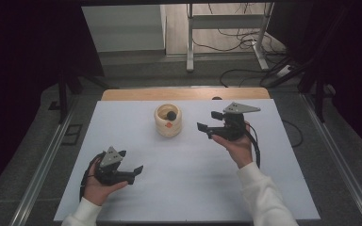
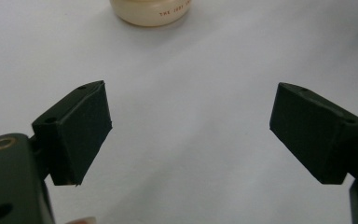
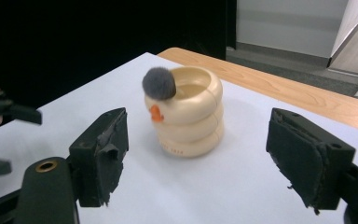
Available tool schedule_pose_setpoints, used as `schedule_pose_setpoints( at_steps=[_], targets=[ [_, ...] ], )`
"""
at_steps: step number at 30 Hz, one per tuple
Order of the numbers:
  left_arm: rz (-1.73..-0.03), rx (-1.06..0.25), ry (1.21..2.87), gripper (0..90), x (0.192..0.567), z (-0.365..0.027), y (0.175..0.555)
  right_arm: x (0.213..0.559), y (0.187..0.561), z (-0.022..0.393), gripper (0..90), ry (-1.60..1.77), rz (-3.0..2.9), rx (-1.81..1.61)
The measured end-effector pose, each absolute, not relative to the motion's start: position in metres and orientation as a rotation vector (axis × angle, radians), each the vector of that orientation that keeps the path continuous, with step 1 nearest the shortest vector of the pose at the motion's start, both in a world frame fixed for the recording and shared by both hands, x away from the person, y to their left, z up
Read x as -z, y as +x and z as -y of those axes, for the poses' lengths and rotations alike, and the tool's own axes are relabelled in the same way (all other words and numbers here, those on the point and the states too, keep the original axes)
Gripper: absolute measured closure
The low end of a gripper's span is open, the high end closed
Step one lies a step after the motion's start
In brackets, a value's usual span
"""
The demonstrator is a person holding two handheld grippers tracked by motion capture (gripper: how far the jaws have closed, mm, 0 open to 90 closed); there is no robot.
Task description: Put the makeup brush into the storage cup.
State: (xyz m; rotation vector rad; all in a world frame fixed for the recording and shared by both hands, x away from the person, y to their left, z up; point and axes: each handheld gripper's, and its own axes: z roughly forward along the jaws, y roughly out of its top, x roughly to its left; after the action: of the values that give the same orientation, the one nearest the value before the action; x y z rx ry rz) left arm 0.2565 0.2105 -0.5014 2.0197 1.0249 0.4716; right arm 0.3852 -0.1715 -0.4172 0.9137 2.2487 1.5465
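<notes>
Evidently the approach is the step in hand: the cream ringed cup (image 1: 168, 120) with a dark fuzzy ball (image 1: 171, 115) on its rim stands upright on the white table (image 1: 188, 188), at about twelve o'clock from centre, and the right gripper (image 1: 211, 121) hangs just beside it at its three o'clock, jaws wide and empty. The left gripper (image 1: 129, 165) waits well apart at seven o'clock, also wide open. Next the right one probably has to close in on the ball or the cup, though which is hard to tell.
</notes>
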Motion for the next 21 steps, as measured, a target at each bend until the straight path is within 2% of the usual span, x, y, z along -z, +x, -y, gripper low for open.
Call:
schedule_pose_setpoints(
  at_steps=[12, 21],
  targets=[
    [-1.040, -0.474, 2.015, 13.1, 0.502, -0.212, 0.256, 0.442, 0.344, 0.225, 21.6, 0.928, -2.296, -1.454],
    [-1.039, -0.470, 2.022, 13.1, 0.503, -0.209, 0.256, 0.465, 0.327, 0.258, 21.8, 0.998, -2.331, -1.381]
  ],
)
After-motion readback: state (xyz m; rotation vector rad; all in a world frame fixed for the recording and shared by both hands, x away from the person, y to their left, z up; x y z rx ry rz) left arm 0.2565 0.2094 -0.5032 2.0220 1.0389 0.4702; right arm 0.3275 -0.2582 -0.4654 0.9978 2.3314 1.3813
